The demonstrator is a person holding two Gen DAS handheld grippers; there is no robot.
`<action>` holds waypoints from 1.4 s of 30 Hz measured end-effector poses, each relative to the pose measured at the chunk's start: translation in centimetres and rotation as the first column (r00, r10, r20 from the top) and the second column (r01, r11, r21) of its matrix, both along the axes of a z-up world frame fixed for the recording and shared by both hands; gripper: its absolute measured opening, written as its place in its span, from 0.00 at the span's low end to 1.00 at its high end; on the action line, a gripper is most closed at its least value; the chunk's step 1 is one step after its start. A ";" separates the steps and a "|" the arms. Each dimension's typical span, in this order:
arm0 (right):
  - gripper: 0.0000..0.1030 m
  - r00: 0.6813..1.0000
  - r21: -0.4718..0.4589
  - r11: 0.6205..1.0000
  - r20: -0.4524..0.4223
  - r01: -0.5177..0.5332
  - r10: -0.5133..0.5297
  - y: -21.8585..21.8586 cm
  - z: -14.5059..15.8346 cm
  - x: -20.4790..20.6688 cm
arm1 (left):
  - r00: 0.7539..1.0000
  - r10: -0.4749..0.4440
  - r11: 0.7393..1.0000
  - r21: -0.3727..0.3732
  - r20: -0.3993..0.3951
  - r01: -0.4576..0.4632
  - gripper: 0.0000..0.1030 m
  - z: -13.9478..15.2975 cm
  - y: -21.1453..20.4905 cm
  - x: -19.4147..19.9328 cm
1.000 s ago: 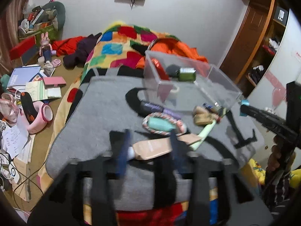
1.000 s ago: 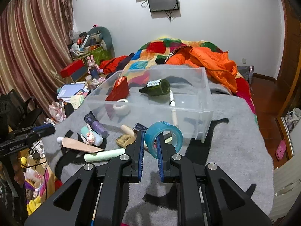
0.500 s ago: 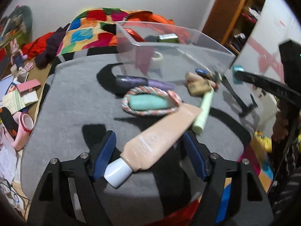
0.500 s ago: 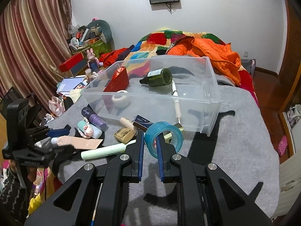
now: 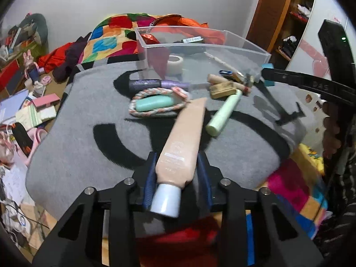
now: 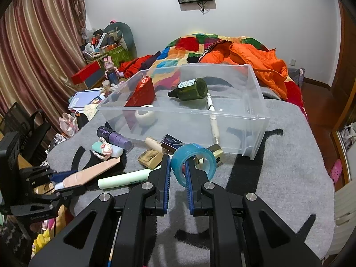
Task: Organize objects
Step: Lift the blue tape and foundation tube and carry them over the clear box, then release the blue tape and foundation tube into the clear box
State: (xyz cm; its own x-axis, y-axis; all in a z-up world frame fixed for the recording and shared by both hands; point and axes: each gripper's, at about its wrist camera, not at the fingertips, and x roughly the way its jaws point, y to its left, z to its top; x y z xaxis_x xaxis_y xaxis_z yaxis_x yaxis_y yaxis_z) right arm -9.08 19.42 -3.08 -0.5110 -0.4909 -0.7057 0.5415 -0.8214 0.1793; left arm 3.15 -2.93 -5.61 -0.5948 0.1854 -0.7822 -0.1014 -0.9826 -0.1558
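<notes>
Closing, our left gripper (image 5: 176,173) pinched the peach tube (image 5: 185,142) between its pads (our right gripper (image 6: 177,173) clamped the blue tape roll (image 6: 193,163)).

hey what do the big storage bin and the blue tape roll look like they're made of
Storage bin: likely rigid clear plastic, glossy; the green bottle and the blanket show through its walls. Blue tape roll, clamped in the right tongs: looks like translucent plastic film, shiny; items behind show faintly through it. Its core isn't clear.
</notes>
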 end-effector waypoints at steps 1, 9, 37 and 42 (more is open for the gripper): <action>0.11 1.000 0.000 1.000 -0.001 0.001 -0.001 0.0 0.0 0.0 | 1.000 -0.003 1.000 0.006 -0.002 0.003 0.32 0.1 0.3 0.2; 0.11 1.000 -0.011 1.000 -0.016 0.006 -0.006 0.2 0.7 0.1 | 0.998 -0.017 1.000 -0.002 -0.057 0.017 0.31 2.0 1.7 0.8; 0.11 0.994 0.006 0.999 -0.099 0.040 -0.039 -1.8 3.2 -6.8 | 0.984 -0.027 0.997 0.067 -0.176 0.039 0.31 7.6 1.1 -11.8; 0.11 0.998 0.024 0.999 -0.039 0.042 -0.041 -2.4 1.5 -8.7 | 0.991 -0.062 0.994 0.087 -0.116 0.072 0.31 6.6 1.4 -14.7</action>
State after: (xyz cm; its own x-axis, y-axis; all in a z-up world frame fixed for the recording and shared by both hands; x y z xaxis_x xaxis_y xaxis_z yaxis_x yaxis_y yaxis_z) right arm -17.76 16.99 -1.62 -0.5573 -0.4509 -0.6972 0.5127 -0.8474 0.1382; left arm -11.60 -1.51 0.98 -0.6621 0.2948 -0.6890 -0.1884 -0.9553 -0.2278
